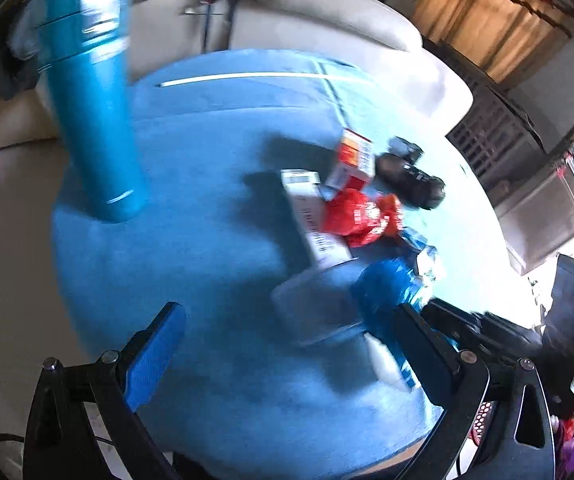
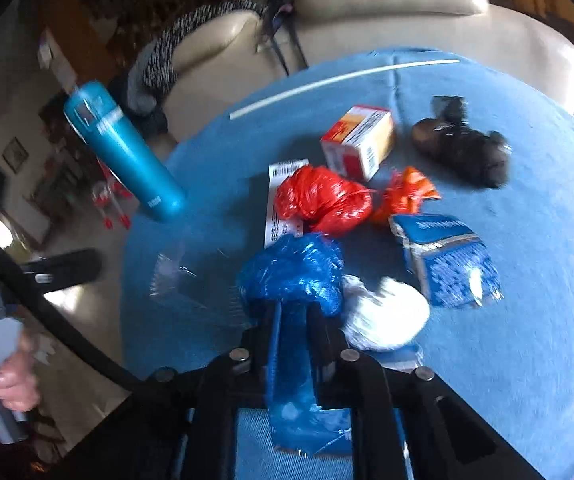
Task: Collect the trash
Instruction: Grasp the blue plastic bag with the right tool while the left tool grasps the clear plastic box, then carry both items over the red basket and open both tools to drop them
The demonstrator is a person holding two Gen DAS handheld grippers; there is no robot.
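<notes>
A heap of trash lies on the round table's blue cloth (image 2: 527,320). My right gripper (image 2: 295,326) is shut on a crumpled blue plastic bag (image 2: 291,272), whose tail runs back between the fingers. Beside it lie a white paper wad (image 2: 383,320), a blue packet (image 2: 447,260), a red bag (image 2: 323,200), an orange wrapper (image 2: 407,192), a red-and-white carton (image 2: 359,140), a black bag (image 2: 463,148) and a clear wrapper (image 2: 171,276). My left gripper (image 1: 287,354) stands open over bare cloth, nothing between its pads. The blue bag (image 1: 387,288) and red bag (image 1: 359,212) lie ahead to its right.
A tall teal bottle (image 2: 127,152) stands upright near the table's left edge (image 1: 91,120). A cream sofa (image 2: 387,12) runs behind the table. A hand (image 2: 11,380) holds the left gripper's handle at the lower left. Pale floor lies off the table's left side.
</notes>
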